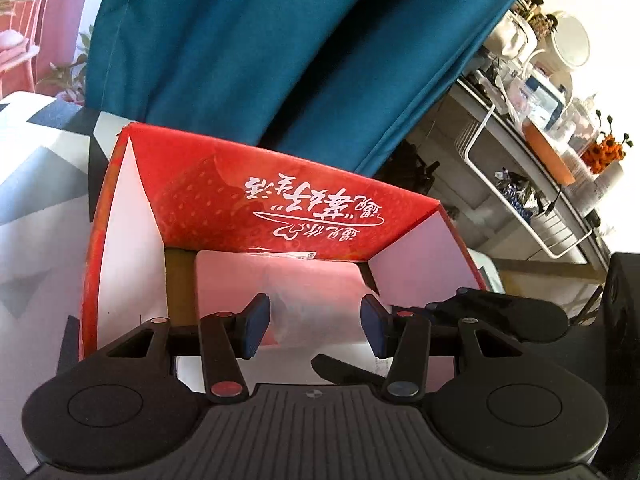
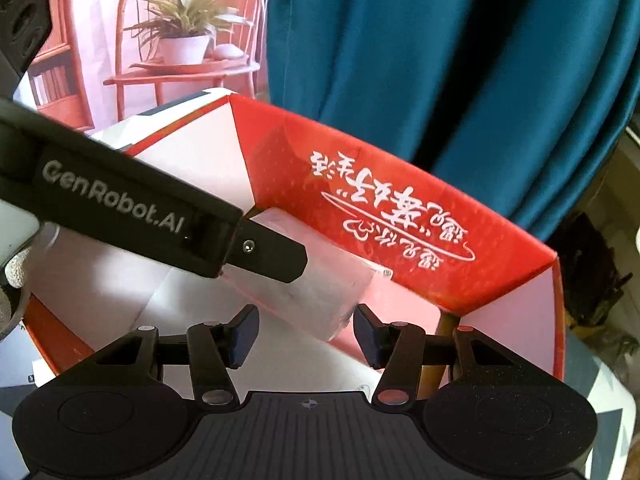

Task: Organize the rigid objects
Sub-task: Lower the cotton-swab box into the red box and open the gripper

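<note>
— Blue-padded, the left claw: how do its jaws stand?

— Partly apart, tipped down into the open red cardboard box. A clear, see-through plastic block sits between the pads. It is too faint there to show whether they press on it, so I cannot tell if it is gripped.

— And the right claw?

— Its jaws are narrow but not closed on anything. The block's near corner reaches in between the pads at about one o'clock from the midpoint. It lies close to the right pad, with bare white floor showing beside the left pad.

— Where does the block go from there?

— It slants away toward eleven o'clock over the box floor. The other claw's black finger enters from ten o'clock and lies along the block's upper edge.

— Further out?

— At twelve o'clock stands the box's far wall, printed with white script. Its white-lined side walls flare out at nine and three o'clock. A teal fabric curtain hangs beyond the wall. At nine o'clock in the left wrist view lies a grey-and-white patterned cloth.
</note>
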Motion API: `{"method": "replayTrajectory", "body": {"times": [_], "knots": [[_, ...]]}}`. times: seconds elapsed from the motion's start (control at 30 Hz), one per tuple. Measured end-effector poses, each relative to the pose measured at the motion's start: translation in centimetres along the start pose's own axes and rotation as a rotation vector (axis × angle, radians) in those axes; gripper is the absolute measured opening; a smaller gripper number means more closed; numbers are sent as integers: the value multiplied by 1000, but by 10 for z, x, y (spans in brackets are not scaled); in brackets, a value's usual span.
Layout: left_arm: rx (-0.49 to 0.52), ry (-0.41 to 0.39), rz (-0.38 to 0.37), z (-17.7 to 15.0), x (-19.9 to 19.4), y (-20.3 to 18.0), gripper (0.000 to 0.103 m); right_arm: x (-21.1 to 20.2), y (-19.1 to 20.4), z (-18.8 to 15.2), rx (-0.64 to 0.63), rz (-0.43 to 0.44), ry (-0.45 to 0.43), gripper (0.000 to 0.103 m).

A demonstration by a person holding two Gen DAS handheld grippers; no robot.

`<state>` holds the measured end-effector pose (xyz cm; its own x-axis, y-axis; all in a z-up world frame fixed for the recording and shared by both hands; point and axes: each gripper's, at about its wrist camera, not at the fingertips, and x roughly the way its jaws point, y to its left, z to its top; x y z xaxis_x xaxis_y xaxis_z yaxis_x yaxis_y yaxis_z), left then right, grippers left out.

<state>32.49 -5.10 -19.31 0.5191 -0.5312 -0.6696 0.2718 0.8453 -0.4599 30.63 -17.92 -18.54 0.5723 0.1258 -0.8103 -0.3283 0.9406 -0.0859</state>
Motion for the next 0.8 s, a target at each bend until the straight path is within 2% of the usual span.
{"method": "replayTrajectory", "body": {"times": [0.2,0.37,0.43,0.6,0.67,0.73,0.8], "knots": [[44,-40,43,-3,-2,-9,51,-2,-1,-2,28,-28,-7,50],[110,-95,85,-7,-19,-19,53,-24,2,-12,30,-62,-86,67],[126,-117,87,-8,-29,-21,57,-37,3,-19,40,-65,-134,83],[194,-205,122,-16,-62,-29,85,-67,3,-35,67,-88,-243,101],[216,-230,131,-22,-74,-33,96,-79,2,-43,87,-101,-290,102],[239,-256,136,-29,-86,-36,101,-91,1,-52,111,-108,-330,103],[269,-277,185,-37,-96,-39,103,-102,2,-62,134,-118,-371,103]]}}
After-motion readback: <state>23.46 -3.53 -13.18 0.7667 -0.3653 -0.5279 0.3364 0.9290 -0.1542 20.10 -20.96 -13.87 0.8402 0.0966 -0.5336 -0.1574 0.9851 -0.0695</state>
